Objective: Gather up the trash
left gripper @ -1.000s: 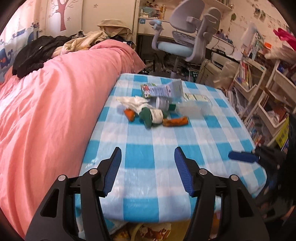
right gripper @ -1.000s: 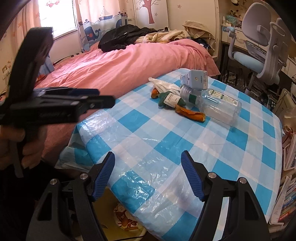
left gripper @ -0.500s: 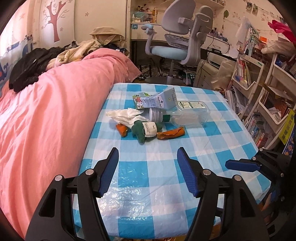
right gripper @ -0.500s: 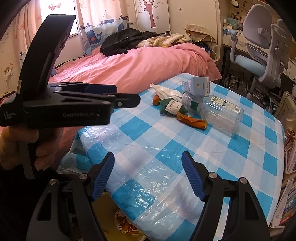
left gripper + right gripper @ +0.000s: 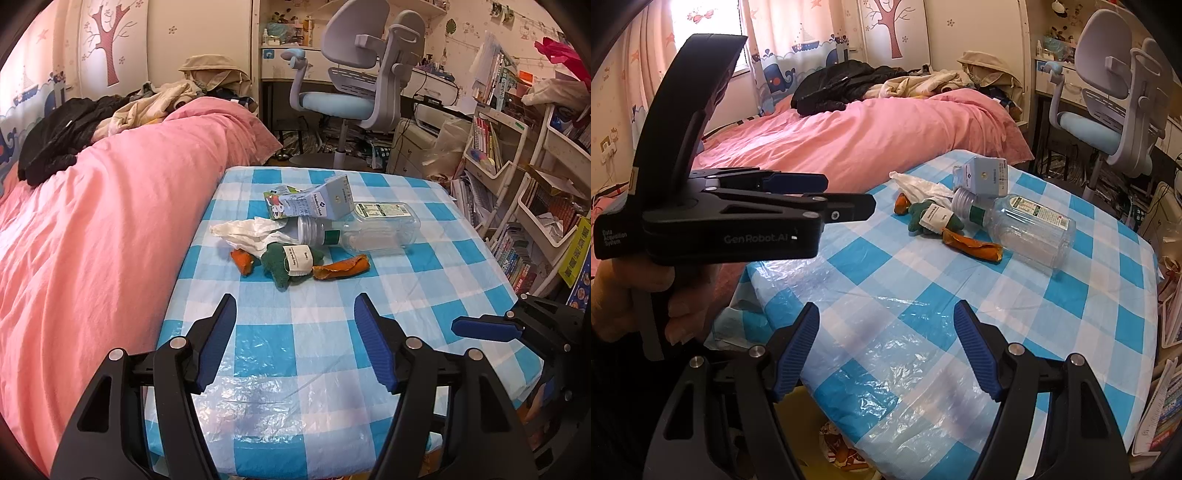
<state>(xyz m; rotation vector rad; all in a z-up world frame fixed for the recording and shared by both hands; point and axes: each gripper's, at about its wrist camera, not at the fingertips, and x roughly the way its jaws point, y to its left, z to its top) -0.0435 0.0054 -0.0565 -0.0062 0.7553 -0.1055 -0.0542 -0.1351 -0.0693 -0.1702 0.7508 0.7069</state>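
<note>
A small pile of trash lies at the far side of the blue-checked table (image 5: 406,295): a clear plastic bottle (image 5: 373,229) on its side, a grey carton (image 5: 314,201), a white crumpled tissue (image 5: 247,230), a green cloth piece with a white label (image 5: 284,262) and orange peels (image 5: 343,267). My left gripper (image 5: 294,299) hovers open over the near half of the table, well short of the pile, nothing between its fingers. My right gripper (image 5: 886,306) is open and empty above the near table corner. The right view shows the left gripper (image 5: 849,194) from the side, held by a hand.
A bed with a pink cover (image 5: 92,221) runs along the table's left edge. A grey and blue office chair (image 5: 362,85) stands behind the table. Crowded bookshelves (image 5: 517,184) line the right side. A printed bag (image 5: 842,446) shows under the table's near edge.
The left gripper has shifted sideways toward the table and come further into the right view. Its jaws stand slightly wider. The right gripper has kept still.
</note>
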